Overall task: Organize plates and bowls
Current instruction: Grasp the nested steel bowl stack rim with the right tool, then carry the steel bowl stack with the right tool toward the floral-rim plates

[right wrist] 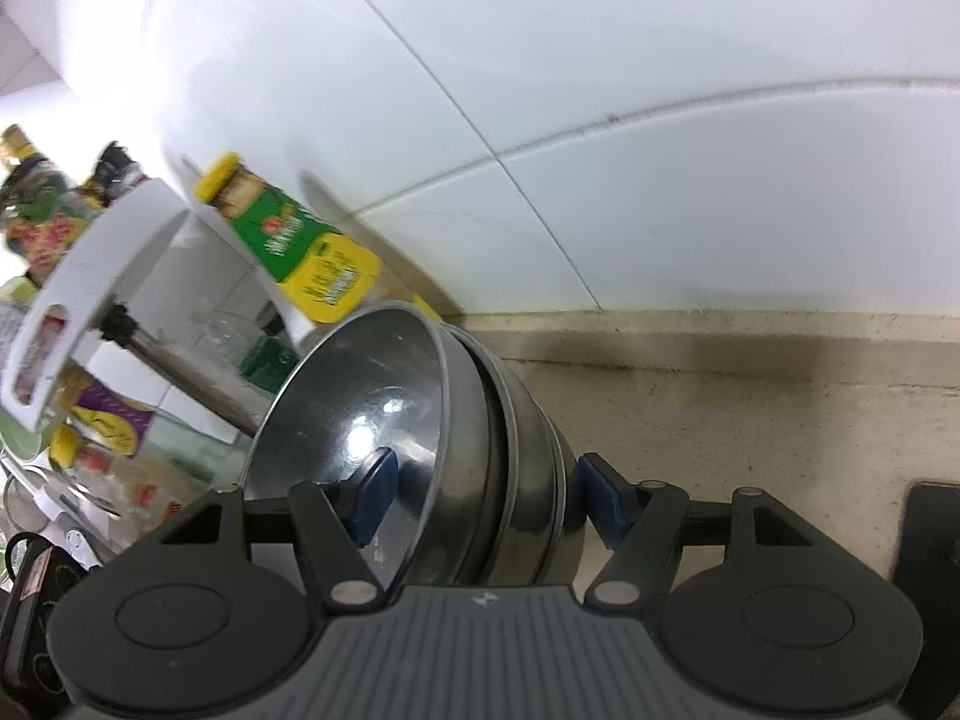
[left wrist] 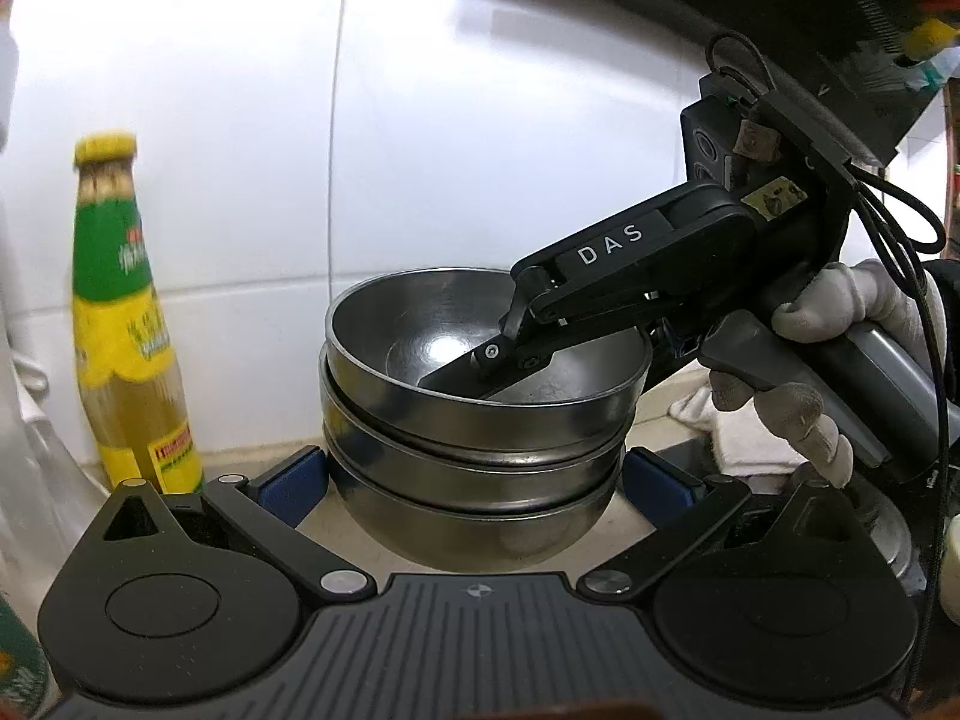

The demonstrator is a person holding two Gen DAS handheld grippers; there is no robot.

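My left gripper's [left wrist: 477, 474] fingers [left wrist: 288, 483] stand either side of the stack of steel bowls [left wrist: 474, 420] in the left wrist view, blue pads against the lowest bowl's wall, pinching it at the centre of the frame. There are three bowls, nested, mouths up and tipped slightly toward the upper left. The stack's underside is cut off by my own gripper body, so I cannot tell whether it rests on the counter [left wrist: 666, 414]. The right gripper [left wrist: 480, 360] comes in from the upper right, one finger lying inside the top bowl; its other finger is hidden behind the rim. A gloved hand [left wrist: 810, 360] holds its handle at the right edge. A bottle [left wrist: 120, 312] with a green and yellow label stands upright at the left, blurred. The upper right corner is dark and hard to make out.

In the right wrist view the stack [right wrist: 480, 438] appears turned on its side, mouths facing the left of the frame, sitting at lower centre. My right gripper [right wrist: 489, 495] pinches the bowls' walls: one finger [right wrist: 372, 495] inside the top bowl, the other [right wrist: 603, 498] against the outer bowl. The same bottle [right wrist: 288, 240] leans across the upper left, partly covered by a white curved piece [right wrist: 90, 276] I cannot identify. The clutter at the far left is blurred. Beige counter [right wrist: 750, 408] fills the right.
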